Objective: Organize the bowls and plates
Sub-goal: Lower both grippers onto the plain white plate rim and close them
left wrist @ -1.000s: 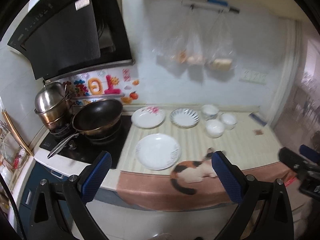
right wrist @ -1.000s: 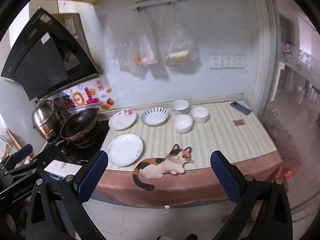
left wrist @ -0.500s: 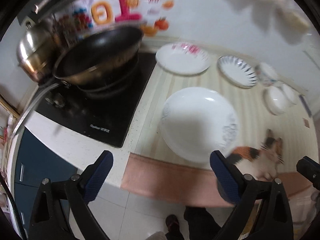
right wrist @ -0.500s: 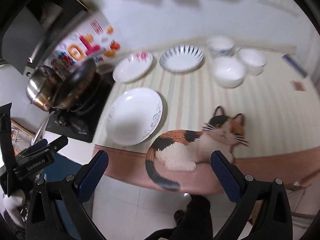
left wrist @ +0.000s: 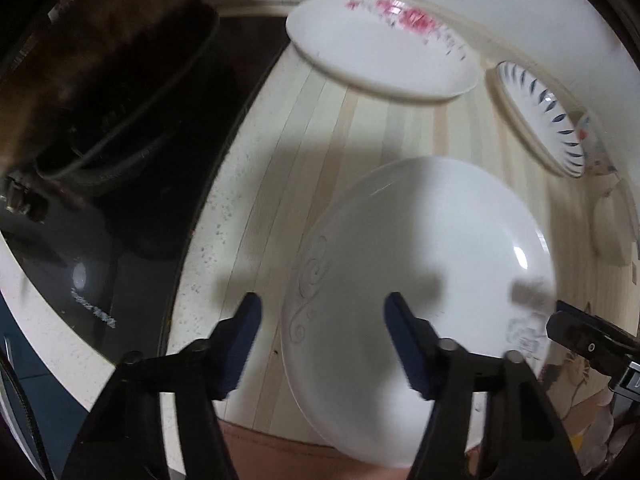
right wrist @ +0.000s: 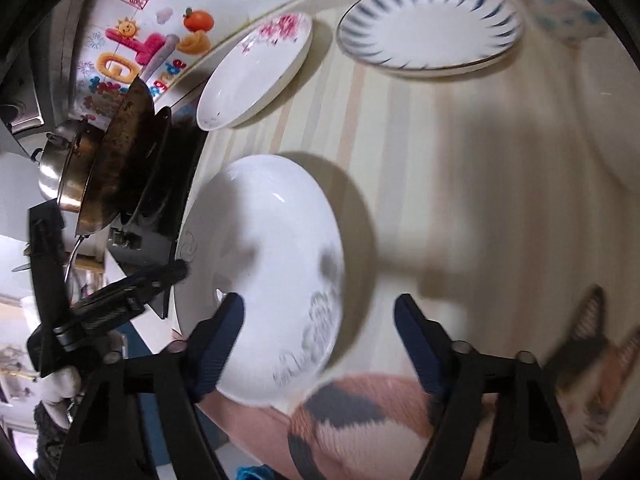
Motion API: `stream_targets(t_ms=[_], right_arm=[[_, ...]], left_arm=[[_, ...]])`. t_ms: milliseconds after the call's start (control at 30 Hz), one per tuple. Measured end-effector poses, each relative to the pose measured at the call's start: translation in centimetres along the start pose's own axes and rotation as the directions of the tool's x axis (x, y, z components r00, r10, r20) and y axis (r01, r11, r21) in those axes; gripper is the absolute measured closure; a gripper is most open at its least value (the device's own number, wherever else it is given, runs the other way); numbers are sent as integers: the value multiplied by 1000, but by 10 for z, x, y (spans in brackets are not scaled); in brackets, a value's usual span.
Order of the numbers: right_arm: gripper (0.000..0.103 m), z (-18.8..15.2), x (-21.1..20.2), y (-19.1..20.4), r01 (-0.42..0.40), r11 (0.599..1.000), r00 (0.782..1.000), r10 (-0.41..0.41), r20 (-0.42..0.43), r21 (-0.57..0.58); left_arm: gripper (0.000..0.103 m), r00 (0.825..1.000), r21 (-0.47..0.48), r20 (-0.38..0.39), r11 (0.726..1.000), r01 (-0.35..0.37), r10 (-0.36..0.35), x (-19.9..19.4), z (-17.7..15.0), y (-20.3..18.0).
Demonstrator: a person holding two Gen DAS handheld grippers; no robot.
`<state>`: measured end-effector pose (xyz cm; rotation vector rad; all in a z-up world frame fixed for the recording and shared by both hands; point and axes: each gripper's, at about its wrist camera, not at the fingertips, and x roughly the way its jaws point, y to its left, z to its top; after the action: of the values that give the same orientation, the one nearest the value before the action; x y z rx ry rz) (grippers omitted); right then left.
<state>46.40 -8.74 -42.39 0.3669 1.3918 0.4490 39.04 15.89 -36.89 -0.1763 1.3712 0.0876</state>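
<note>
A large white plate (left wrist: 424, 280) with grey swirl marks lies near the counter's front edge; it also shows in the right wrist view (right wrist: 264, 264). My left gripper (left wrist: 322, 312) is open, its jaws straddling the plate's left rim. My right gripper (right wrist: 320, 312) is open, straddling the plate's right rim. Behind lie a pink-flowered plate (left wrist: 380, 44) (right wrist: 256, 72) and a blue-striped plate (left wrist: 540, 116) (right wrist: 428, 24). A white bowl (left wrist: 616, 228) sits at the right edge.
A black cooktop (left wrist: 132, 184) with a dark wok (right wrist: 120, 160) and a steel pot (right wrist: 56, 176) stands to the left. The striped counter mat (right wrist: 480, 160) has a calico cat print (right wrist: 360, 416) at the front.
Both grippers have dropped down and moved in close to the large white plate, one on each side of it. Their jaws now stand narrower but remain open.
</note>
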Motion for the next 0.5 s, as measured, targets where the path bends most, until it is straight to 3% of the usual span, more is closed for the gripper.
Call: stream_targets(t_ms=[100,167,333,500], right_arm=[[48,9,16,3,-22,1000,999,22,-24,-22],[63,11,22,6,-29,999,999,28,-38,-29],[75,16,32,3,-29,999,998,28,-55,-15],[76,15,29,1,-18,1000,999,17,-41,-20]], left_arm=[[65,999,-35,2,998,46,-46,3,-2,6],[65,999,-37,9,998,46,-46,3,-3,6],[66,999,-41,23,998,41,-40,-3,-7,6],[68,999,-46,19,998,49,-48,-1,-1,2]])
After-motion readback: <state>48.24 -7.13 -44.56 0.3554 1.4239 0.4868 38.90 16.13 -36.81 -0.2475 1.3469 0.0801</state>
